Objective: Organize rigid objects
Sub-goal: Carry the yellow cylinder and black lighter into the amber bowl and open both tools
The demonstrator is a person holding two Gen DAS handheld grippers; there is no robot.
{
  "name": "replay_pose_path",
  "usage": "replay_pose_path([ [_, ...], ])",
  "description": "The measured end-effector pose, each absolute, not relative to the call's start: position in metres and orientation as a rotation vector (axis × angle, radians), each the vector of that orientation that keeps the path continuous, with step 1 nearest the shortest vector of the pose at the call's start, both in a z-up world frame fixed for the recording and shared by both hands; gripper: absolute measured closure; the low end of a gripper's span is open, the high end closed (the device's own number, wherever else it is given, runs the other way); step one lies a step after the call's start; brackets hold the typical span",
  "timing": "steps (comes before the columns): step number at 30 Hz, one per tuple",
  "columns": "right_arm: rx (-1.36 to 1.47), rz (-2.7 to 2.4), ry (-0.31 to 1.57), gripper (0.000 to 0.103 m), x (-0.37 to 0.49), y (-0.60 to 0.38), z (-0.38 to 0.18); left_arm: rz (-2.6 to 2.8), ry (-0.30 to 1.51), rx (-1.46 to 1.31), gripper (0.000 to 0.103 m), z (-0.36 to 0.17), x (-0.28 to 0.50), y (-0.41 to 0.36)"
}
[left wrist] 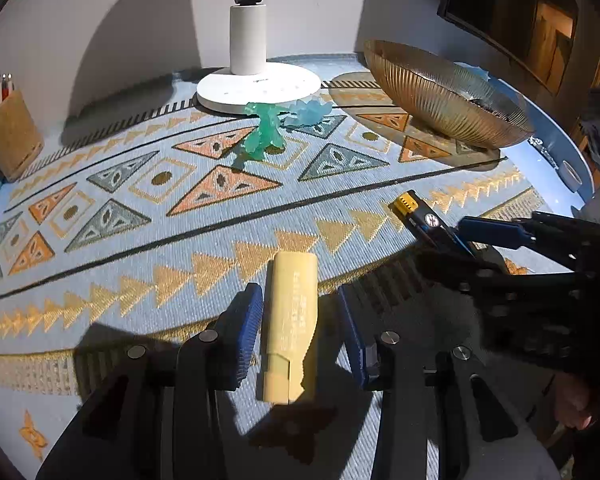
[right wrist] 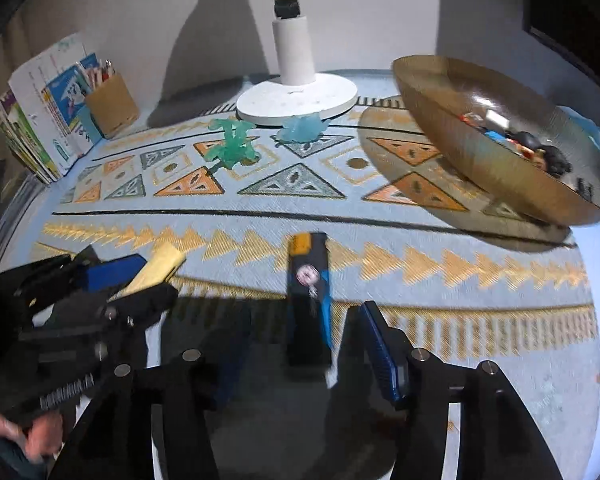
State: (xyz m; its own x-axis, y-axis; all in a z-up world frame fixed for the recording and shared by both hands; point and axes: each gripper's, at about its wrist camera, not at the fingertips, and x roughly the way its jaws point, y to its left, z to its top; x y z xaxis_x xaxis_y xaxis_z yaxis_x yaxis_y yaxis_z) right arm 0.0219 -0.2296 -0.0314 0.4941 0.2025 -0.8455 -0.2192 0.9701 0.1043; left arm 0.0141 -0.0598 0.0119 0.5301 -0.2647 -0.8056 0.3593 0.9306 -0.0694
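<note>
A pale yellow block (left wrist: 290, 328), oblong with rounded edges, faint embossed lettering and a stepped notch at its near end, lies flat on the patterned tablecloth (left wrist: 140, 264), well in front of the white lamp base (left wrist: 259, 89). It sits between the blue pads of the left gripper (left wrist: 300, 332), whose jaws stand spread; gaps show on both sides, so the pads do not press it.

A black and blue lighter-shaped piece (right wrist: 309, 300) with a yellow end and a round sticker lies flat too, in front of the lamp base and to the right of the yellow block. The right gripper (right wrist: 300, 356) has it between parted jaws; no pad touches it.

Right of the lamp base stands a ribbed amber glass bowl (right wrist: 440, 120), tilted toward the camera in the right wrist view. It holds small mixed items, black, red and blue, too blurred to name.

Left of the lamp base, by the wall, a tan cup (right wrist: 112, 106) holds pencils, with books (right wrist: 44, 108) leaning beside it.

Two translucent figures, one green (left wrist: 264, 136) and one pale blue (left wrist: 310, 114), rest just before the lamp base.
</note>
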Motion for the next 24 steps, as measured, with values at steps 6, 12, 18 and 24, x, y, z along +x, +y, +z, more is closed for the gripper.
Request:
replay_pose_path([
  [6,-0.091,0.231,1.015,0.081,0.022,-0.216,-0.029,-0.358,0.916,0.169,0.082,0.012,0.014,-0.070],
  [12,-0.063,0.217,0.967,0.081,0.012,-0.221,-0.014,-0.366,0.885,0.140,0.082,0.024,0.011,-0.067],
  [18,-0.087,0.175,0.887,0.081,0.003,-0.229,0.013,-0.390,0.835,0.118,0.083,0.045,0.009,-0.070],
  [24,-0.106,0.125,0.813,0.081,-0.003,-0.243,0.037,-0.410,0.761,0.099,0.089,0.074,0.009,-0.077],
])
